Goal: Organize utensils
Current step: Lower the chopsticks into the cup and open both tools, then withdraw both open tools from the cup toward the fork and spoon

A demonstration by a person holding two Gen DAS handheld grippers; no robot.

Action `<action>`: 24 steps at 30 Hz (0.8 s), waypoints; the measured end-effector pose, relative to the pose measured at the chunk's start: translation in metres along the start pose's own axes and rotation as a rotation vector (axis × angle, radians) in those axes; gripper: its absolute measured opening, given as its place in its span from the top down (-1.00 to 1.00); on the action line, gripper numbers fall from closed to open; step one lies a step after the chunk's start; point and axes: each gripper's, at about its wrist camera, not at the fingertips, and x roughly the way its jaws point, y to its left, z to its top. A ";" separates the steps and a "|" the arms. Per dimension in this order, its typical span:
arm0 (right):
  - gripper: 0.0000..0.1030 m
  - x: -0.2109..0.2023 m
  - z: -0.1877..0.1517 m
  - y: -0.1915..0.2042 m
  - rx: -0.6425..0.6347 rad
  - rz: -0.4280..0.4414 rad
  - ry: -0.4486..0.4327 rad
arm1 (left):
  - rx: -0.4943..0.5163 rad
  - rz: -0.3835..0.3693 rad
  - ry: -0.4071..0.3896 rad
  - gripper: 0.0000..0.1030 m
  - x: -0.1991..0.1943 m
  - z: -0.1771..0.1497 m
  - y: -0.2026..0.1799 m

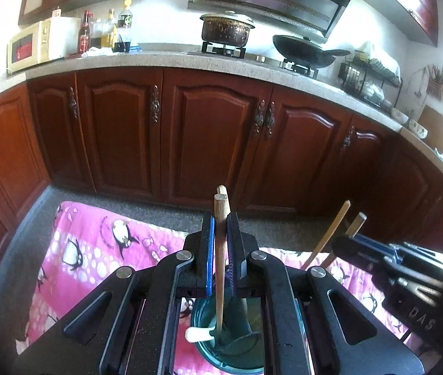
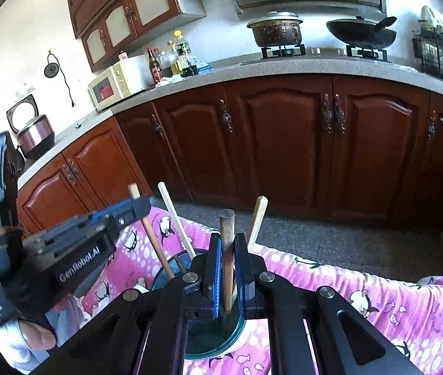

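A teal glass cup stands on a pink penguin cloth, with several wooden-handled utensils upright in it. My left gripper is shut on a wooden handle whose lower end is in the cup, next to a white spoon. My right gripper is shut on a darker wooden handle that also reaches into the cup. Two more handles lean in the cup. The left gripper shows in the right wrist view, the right gripper in the left wrist view.
Dark red cabinets under a speckled counter face me across a grey floor. On the counter are a microwave, bottles, a pot, a wok and a dish rack.
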 end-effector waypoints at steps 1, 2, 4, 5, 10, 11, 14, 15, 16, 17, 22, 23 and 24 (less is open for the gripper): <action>0.86 0.000 -0.001 -0.003 0.012 0.005 -0.002 | 0.001 -0.001 -0.001 0.88 -0.001 -0.001 0.000; 0.82 0.000 0.000 -0.004 0.018 0.005 0.000 | 0.003 -0.001 -0.001 0.88 -0.002 -0.002 0.000; 0.66 0.000 -0.002 -0.007 0.033 0.005 0.005 | 0.007 -0.005 0.002 0.88 -0.002 -0.001 -0.001; 0.54 0.000 -0.002 -0.008 0.038 0.007 0.007 | 0.008 -0.005 0.004 0.88 -0.002 -0.001 -0.001; 0.52 -0.004 -0.009 -0.007 0.034 0.010 0.022 | 0.004 0.003 0.018 0.82 -0.003 -0.002 -0.002; 0.52 -0.005 -0.010 -0.007 0.031 0.009 0.024 | 0.002 0.004 0.021 0.72 -0.004 -0.002 -0.001; 0.51 -0.008 -0.012 -0.006 0.031 0.013 0.032 | -0.004 0.001 0.019 0.37 -0.009 -0.005 -0.001; 0.50 -0.010 -0.013 -0.005 0.031 0.014 0.032 | -0.005 0.000 0.017 0.29 -0.011 -0.006 0.000; 0.50 -0.012 -0.014 -0.004 0.029 0.015 0.032 | -0.008 0.000 0.016 0.28 -0.013 -0.006 0.000; 0.50 -0.013 -0.015 -0.005 0.028 0.015 0.031 | -0.008 0.000 0.016 0.26 -0.015 -0.006 0.000; 0.49 -0.024 -0.021 0.000 0.021 0.011 0.030 | -0.005 0.011 0.008 0.18 -0.029 -0.008 0.002; 0.48 -0.025 -0.022 0.001 0.019 0.009 0.031 | -0.005 0.012 0.008 0.15 -0.031 -0.008 0.002; 0.47 -0.028 -0.023 0.002 0.016 0.007 0.031 | -0.005 0.014 0.008 0.14 -0.035 -0.009 0.003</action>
